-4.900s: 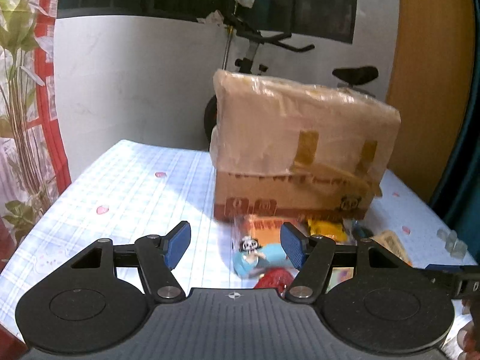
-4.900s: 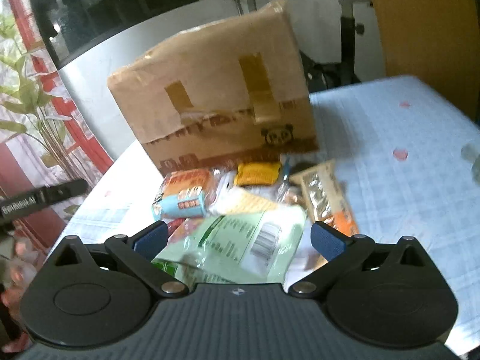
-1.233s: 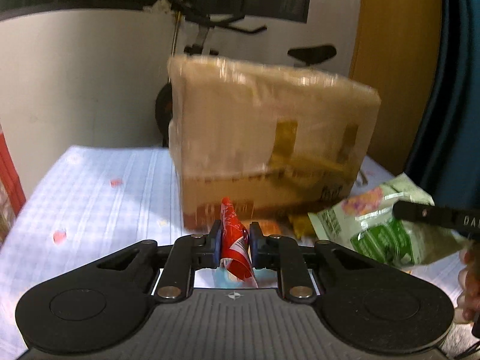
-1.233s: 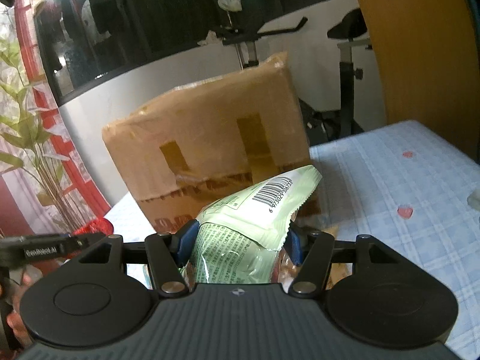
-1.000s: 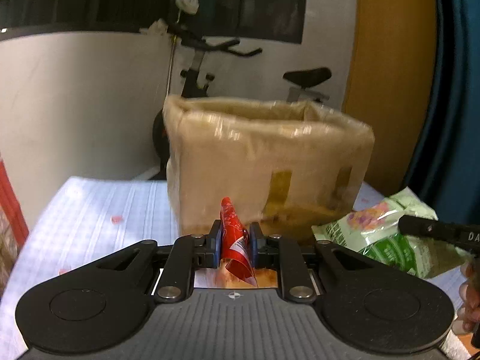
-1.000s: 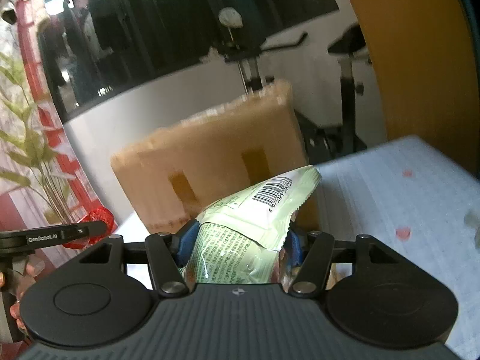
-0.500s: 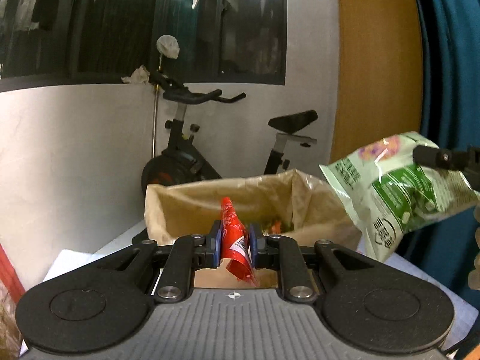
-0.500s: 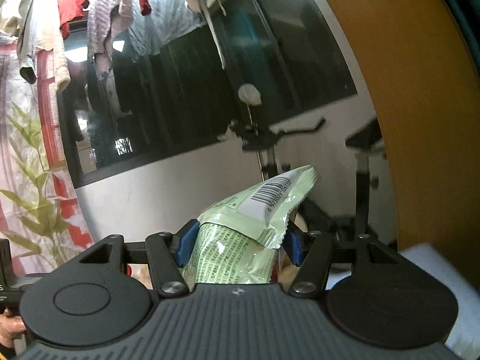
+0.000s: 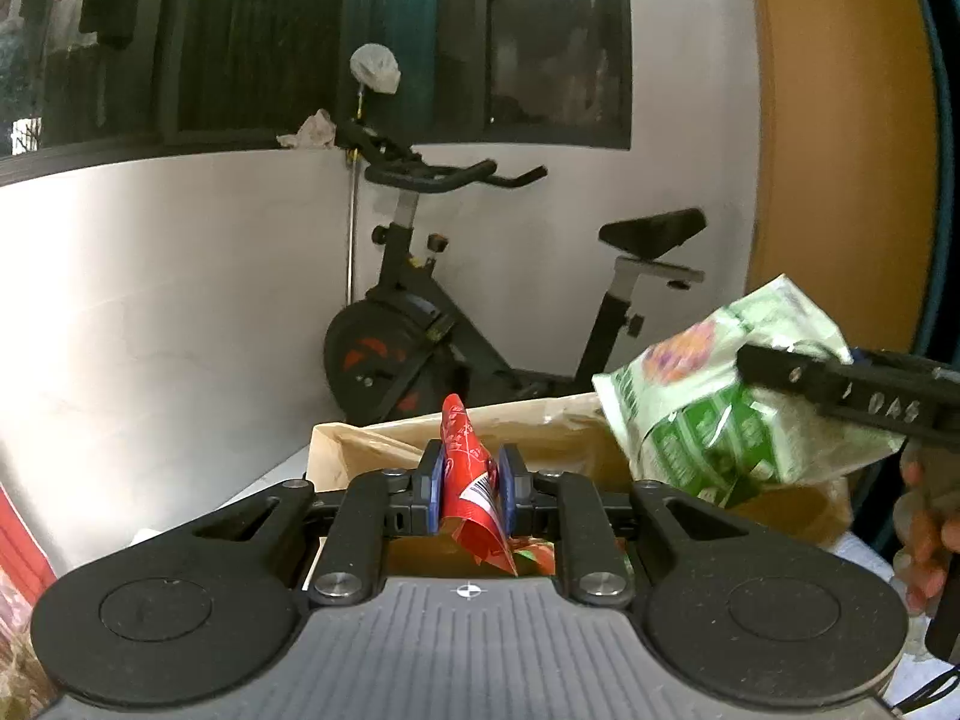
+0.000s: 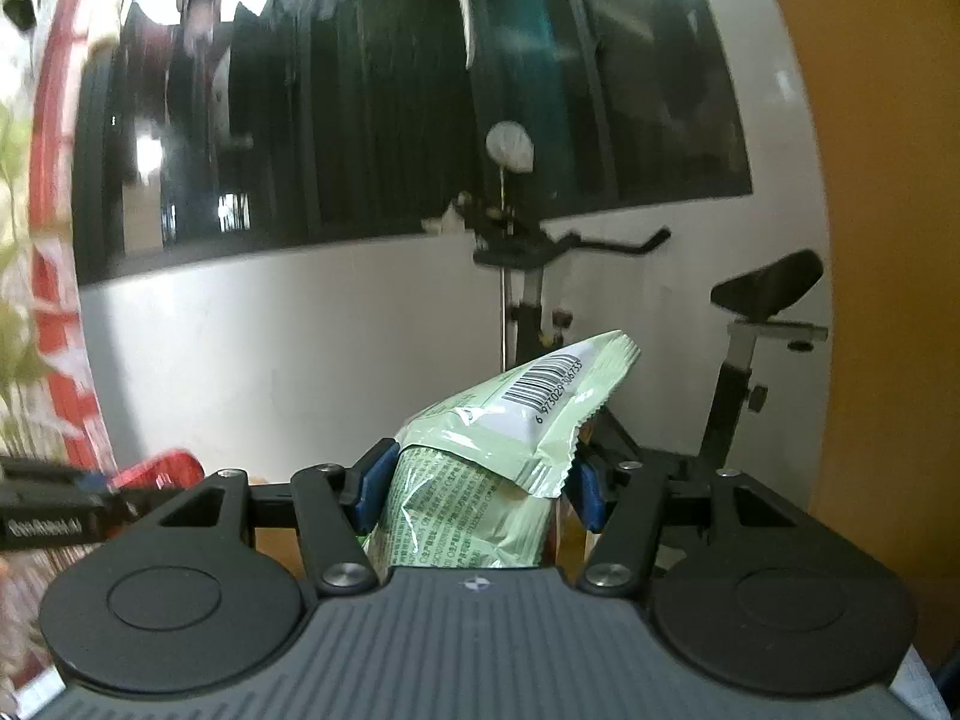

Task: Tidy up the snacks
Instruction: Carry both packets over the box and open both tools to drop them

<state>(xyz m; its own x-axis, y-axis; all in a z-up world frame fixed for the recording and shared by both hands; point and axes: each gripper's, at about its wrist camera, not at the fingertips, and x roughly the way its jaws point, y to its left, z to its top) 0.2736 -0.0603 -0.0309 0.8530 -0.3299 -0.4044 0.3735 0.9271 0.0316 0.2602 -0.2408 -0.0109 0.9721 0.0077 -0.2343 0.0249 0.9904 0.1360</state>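
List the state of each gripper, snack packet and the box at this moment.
Left gripper: shut on the small red foil packet.
Right gripper: shut on the pale green plastic snack bag.
Brown cardboard box: top open, some contents visible inside.

The green bag is showing a white barcode panel near its top edge, with digits beginning 6 97302; the final digits are blurring. Below that panel, small dense print is covering the bag face, too fine to read. The black bar crossing the green bag is displaying pale letters reading roughly "DAS".
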